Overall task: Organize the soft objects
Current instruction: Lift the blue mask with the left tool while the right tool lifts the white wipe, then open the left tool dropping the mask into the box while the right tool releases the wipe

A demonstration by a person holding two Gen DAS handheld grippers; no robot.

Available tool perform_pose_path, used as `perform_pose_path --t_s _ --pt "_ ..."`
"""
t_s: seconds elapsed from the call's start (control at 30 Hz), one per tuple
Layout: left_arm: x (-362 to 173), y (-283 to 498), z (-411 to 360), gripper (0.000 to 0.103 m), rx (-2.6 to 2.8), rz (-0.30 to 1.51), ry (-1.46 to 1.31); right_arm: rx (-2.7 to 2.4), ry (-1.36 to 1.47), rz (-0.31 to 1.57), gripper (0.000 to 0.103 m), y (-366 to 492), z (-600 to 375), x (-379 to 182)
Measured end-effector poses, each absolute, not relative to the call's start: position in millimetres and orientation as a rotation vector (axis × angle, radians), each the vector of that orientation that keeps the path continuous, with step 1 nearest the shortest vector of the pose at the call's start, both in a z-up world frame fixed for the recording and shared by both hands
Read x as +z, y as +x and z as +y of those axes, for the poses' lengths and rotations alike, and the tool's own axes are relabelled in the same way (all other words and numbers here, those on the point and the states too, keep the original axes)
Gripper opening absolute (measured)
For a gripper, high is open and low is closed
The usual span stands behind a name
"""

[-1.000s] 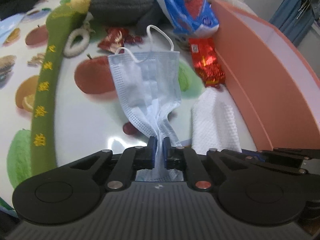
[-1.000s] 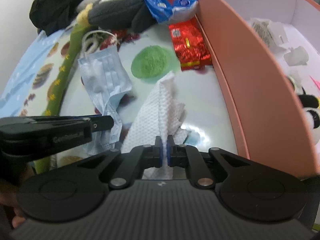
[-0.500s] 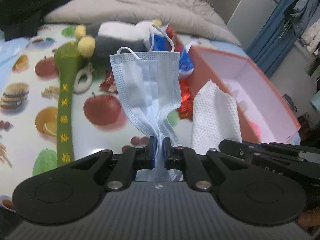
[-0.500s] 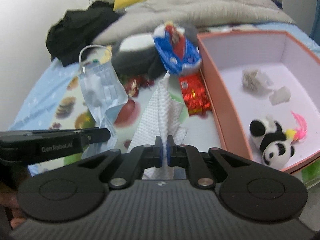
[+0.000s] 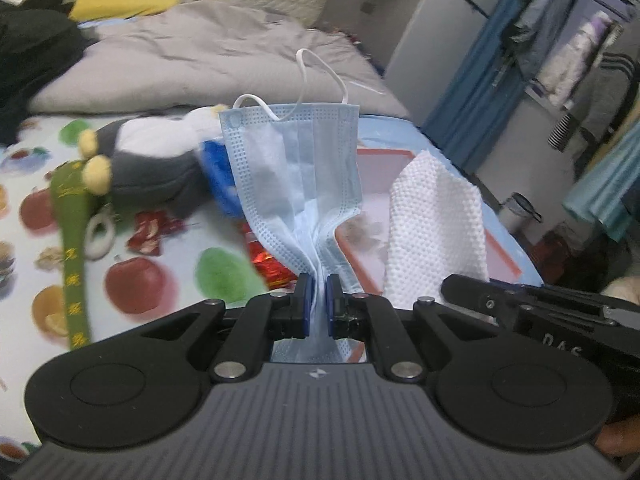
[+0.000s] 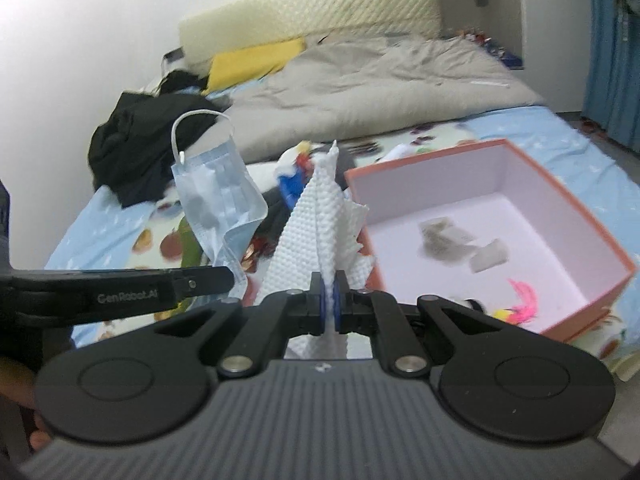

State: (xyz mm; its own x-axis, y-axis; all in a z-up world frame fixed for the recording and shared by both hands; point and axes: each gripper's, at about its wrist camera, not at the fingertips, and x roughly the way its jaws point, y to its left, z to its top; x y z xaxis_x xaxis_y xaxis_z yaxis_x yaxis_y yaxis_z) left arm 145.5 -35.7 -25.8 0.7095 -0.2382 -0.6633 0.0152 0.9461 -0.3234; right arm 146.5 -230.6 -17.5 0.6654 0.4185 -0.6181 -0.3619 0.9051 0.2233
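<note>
My left gripper (image 5: pixel 315 300) is shut on a light blue face mask (image 5: pixel 298 184) and holds it up in the air; the mask also shows in the right wrist view (image 6: pixel 218 200). My right gripper (image 6: pixel 329 300) is shut on a white paper towel (image 6: pixel 320 220), also lifted; it shows in the left wrist view (image 5: pixel 434 236) to the right of the mask. The pink box (image 6: pixel 568 200) lies right of and below the towel. It holds crumpled tissue (image 6: pixel 440 236), a small panda toy, mostly hidden, and a pink feather (image 6: pixel 520 296).
On the fruit-print cloth (image 5: pixel 132 280) lie a green plush strip (image 5: pixel 74 240), a grey-and-white plush toy (image 5: pixel 148 168), a blue packet (image 5: pixel 218 176) and red wrappers (image 5: pixel 150 232). A grey duvet (image 6: pixel 380 80) and black clothes (image 6: pixel 136 148) lie behind.
Both grippers have risen well above the table with the mask and the towel in them. The views have tilted up, so the box interior and the bed show more.
</note>
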Motion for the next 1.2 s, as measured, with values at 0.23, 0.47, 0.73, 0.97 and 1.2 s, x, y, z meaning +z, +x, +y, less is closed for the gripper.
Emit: perform_pose_path --t_s 0.23,0.47,0.73,0.97,1.2 --pt "-17 186 -69 0.009 -0.247 0.777 -0.269 0.340 0.115 0.690 0.008 161 -270 -11" --pt "-24 261 -102 0.009 -0.307 0.789 -0.206 0.284 0.100 0.704 0.008 220 -283 -28" --pt "-56 336 -136 0.009 -0.342 0.879 -0.137 0.226 0.126 0.824 0.008 282 -304 -63" --pt "-96 370 -147 0.010 -0.369 1.019 -0.135 0.180 0.133 0.923 0.010 310 -324 -95" --pt "-108 370 -147 0.048 -0.341 1.029 -0.106 0.192 0.119 0.971 0.063 309 -326 -110"
